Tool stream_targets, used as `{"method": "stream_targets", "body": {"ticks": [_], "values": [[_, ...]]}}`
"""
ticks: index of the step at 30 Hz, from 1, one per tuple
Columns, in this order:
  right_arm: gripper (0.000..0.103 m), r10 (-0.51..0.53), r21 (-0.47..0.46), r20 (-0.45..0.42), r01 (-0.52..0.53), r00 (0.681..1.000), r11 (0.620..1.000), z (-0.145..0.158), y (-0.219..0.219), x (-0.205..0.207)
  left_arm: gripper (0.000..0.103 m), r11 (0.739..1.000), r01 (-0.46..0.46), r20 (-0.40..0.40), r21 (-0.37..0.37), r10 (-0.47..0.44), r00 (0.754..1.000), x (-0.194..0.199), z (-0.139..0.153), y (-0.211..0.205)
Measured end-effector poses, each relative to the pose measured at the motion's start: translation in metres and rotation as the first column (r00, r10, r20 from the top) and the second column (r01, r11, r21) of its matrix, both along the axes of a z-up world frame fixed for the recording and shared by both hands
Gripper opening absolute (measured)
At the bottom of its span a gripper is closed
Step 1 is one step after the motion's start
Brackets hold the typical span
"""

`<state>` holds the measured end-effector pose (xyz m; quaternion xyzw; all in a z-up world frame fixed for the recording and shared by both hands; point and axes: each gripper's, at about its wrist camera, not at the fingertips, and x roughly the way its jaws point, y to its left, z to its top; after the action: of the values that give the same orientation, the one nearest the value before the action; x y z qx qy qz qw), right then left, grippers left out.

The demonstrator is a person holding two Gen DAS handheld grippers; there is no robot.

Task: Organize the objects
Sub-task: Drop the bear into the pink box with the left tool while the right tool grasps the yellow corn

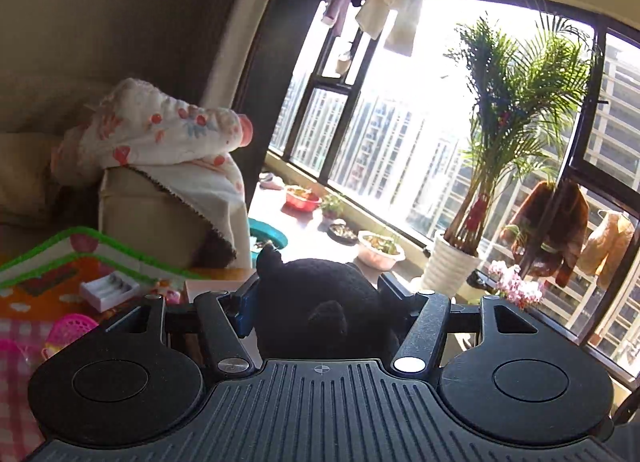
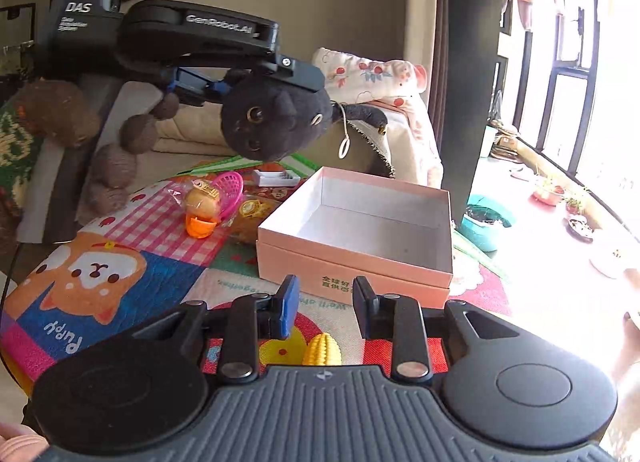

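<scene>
My left gripper is shut on a black plush cat and holds it in the air. In the right wrist view the same left gripper carries the plush cat above the mat, left of and behind an open pink box that is empty. My right gripper is open and empty, low over the mat just in front of the box. A yellow toy corn lies under it on the mat.
A colourful play mat holds an orange and yellow toy, a pink toy basket and a small white tray. A sofa with a floral blanket stands behind. Potted plants line the window.
</scene>
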<state>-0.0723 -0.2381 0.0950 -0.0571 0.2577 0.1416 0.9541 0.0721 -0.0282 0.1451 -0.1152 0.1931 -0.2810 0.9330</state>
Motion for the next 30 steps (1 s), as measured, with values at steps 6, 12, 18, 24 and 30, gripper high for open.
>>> {"method": "stream_targets", "body": {"ticks": [6, 12, 18, 24, 30], "values": [[0.043, -0.05, 0.005, -0.066, 0.05, 0.997, 0.999, -0.023, -0.022, 0.004, 0.063, 0.985, -0.039, -0.12, 0.168, 0.06, 0.991, 0.062, -0.059, -0.046], [0.06, -0.014, 0.003, -0.14, 0.015, 0.99, 1.0, -0.044, -0.035, -0.008, 0.063, 0.992, -0.056, -0.135, 0.116, 0.072, 0.988, 0.039, -0.064, -0.024], [0.06, 0.033, 0.032, -0.178, -0.027, 0.984, 0.999, -0.056, -0.014, 0.011, 0.063, 0.991, -0.062, -0.112, 0.119, 0.076, 0.991, -0.003, -0.054, -0.001], [0.046, 0.077, 0.026, -0.241, -0.073, 0.967, 0.997, -0.077, 0.015, 0.04, 0.063, 0.978, -0.073, -0.113, 0.194, 0.097, 0.989, -0.045, -0.068, 0.026], [0.031, 0.081, 0.014, -0.209, -0.08, 0.974, 0.997, -0.058, 0.027, 0.043, 0.063, 0.984, -0.135, -0.206, 0.117, 0.157, 0.966, -0.064, -0.088, 0.072]]}}
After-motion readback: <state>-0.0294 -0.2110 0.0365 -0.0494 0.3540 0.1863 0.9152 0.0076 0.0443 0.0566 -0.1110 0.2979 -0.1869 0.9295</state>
